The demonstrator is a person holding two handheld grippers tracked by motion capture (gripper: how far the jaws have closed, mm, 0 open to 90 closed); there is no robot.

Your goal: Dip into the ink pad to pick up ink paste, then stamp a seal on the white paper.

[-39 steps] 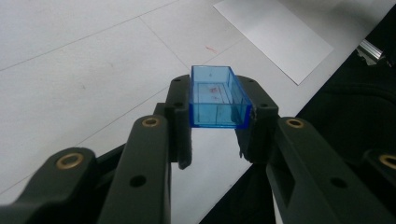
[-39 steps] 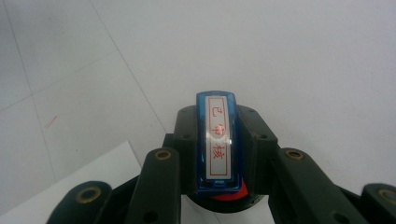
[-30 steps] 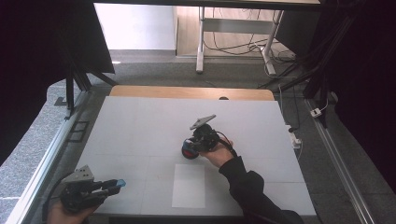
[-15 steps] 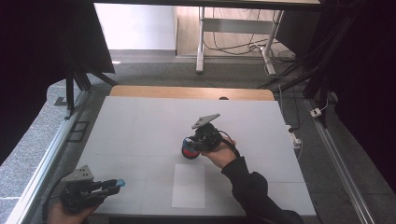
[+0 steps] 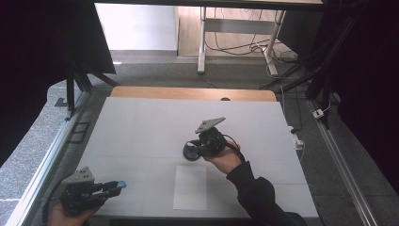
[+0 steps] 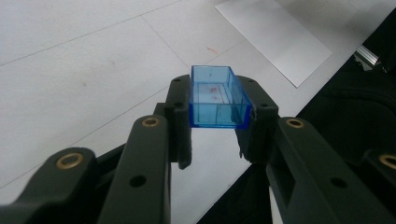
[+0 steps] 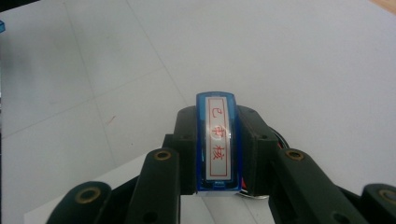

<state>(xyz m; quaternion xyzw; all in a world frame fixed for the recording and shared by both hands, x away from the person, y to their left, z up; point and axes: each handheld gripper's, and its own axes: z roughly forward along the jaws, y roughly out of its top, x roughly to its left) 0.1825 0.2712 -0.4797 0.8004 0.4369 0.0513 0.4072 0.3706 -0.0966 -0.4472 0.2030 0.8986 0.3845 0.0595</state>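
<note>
Right now the left gripper (image 5: pixel 117 185) sits at the near-left corner of the table (image 5: pixel 141 122), held in a hand (image 5: pixel 63 215) coming in from the bottom edge; its jaws are pinched on a clear blue plastic cap (image 6: pixel 218 97), an open-sided little box w/ red marks showing faintly through its floor. In the left gripper view the cap spans the gap btwn the two black fingers (image 6: pixel 180 121), gripped by its side walls and lifted off the table surface. Right gripper (image 5: pixel 192 149) is near the table's middle, a bit right of centre, held by a hand (image 5: pixel 225 159) in a dark sleeve (image 5: pixel 256 197), w/ its grey three-cornered plate (image 5: pixel 210 124) tilted up on the far side. Its jaws are clamped on a blue stamp (image 7: pixel 217 142), narrow body standing btwn the fingers, white face w/ a red border and red characters turned toward the camera in the right gripper view. High view shows the stamp end as a blue-and-red blob (image 5: pixel 190 151) low over the table; whether it touches the surface, can't tell. Just near of it lies a white paper sheet (image 5: pixel 190 186), flat, long side running near-far. Grippers are well apart. Beyond the white top: a wooden strip (image 5: pixel 193 93) along the far edge, metal rails (image 5: pixel 42 169) both sides, cables (image 5: pixel 235 44) on the floor further off.
</note>
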